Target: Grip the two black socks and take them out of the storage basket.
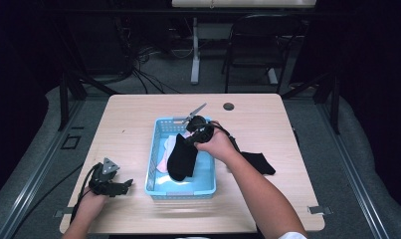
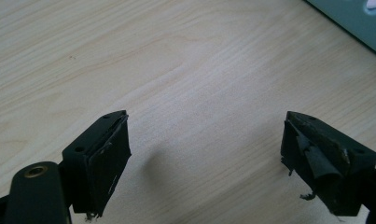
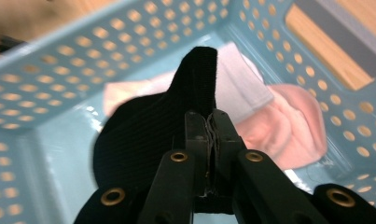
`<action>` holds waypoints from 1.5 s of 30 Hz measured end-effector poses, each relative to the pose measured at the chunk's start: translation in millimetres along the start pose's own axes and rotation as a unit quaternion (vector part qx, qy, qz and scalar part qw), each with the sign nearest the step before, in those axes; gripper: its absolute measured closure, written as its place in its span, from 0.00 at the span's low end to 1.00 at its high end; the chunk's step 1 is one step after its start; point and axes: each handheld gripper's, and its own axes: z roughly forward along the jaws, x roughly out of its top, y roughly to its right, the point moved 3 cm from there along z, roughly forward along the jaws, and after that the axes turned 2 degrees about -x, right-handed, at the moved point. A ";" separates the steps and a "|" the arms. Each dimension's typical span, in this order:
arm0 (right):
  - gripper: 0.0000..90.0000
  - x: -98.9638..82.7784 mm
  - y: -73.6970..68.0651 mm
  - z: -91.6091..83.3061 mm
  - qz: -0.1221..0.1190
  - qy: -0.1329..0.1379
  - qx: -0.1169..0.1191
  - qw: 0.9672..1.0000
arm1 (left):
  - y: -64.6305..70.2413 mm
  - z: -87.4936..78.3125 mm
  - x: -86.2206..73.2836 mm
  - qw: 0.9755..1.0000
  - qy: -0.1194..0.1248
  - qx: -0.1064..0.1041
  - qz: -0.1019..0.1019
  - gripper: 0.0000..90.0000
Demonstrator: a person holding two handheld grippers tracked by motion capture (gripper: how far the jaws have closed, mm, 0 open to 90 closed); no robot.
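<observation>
Pale wood-grain table (image 1: 138, 119) is standing on grey floor, with a chair (image 1: 260, 42) behind; no writing is showing legibly. Right gripper (image 1: 194, 138) is pinching a black sock (image 1: 182, 157) tight over the blue basket (image 1: 155, 149), above pink and white socks (image 3: 288, 121). Left gripper (image 1: 122, 185) is resting wide open and empty on the table.

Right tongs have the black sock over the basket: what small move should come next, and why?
Probably lift it clear of the basket. The right tongs are shut on the black sock, whose lower end still lies inside over the pink sock.
</observation>
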 end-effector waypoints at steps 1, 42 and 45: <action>0.98 0.0 0.0 0.0 0.000 0.000 0.000 1.000 | 0.0 0.0 0.0 1.000 0.000 0.000 0.000 0.17; 0.98 5.1 -38.9 -140.1 -0.042 0.159 -0.018 0.986 | 0.5 0.5 -0.5 1.000 -0.004 0.001 0.001 0.17; 0.98 1.1 -37.9 -147.8 -0.039 0.163 -0.022 0.986 | 0.5 0.5 -0.6 1.000 -0.005 0.001 0.000 0.17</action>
